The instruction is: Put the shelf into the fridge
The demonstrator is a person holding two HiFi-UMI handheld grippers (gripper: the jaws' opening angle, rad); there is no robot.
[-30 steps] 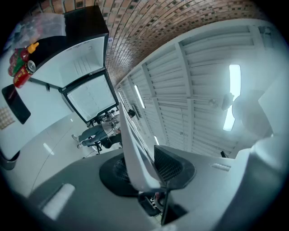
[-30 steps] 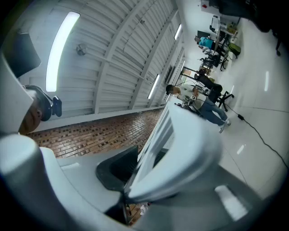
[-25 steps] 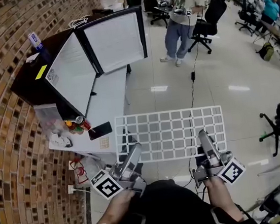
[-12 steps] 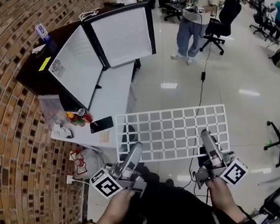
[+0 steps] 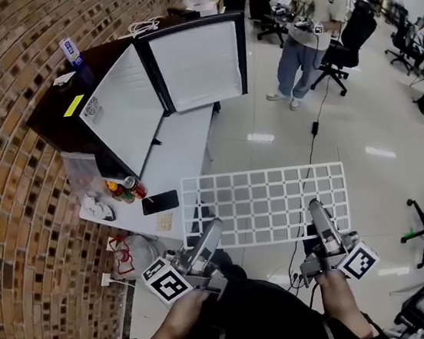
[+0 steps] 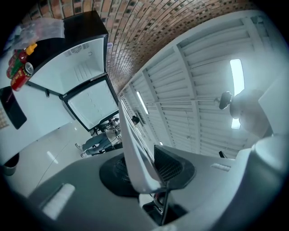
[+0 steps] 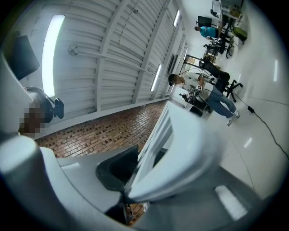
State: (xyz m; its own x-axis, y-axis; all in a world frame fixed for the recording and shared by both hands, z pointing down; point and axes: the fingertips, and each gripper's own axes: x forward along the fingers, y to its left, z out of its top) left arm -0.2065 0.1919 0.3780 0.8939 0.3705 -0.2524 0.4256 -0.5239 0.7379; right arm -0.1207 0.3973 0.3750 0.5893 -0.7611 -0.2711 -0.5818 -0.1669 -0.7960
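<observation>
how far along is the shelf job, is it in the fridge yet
Done: the shelf is picked up and the fridge stands open. In hand: the left gripper and right gripper each clamp its near edge, level above the floor. Left: carry it to the fridge and slide it in.

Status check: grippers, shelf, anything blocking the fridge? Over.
Grippers: left gripper and right gripper clamped on near edge of white wire-grid shelf, right just tightened. Shelf airborne, short of open black fridge. Possible obstacle: white table with bottles, black phone.
</observation>
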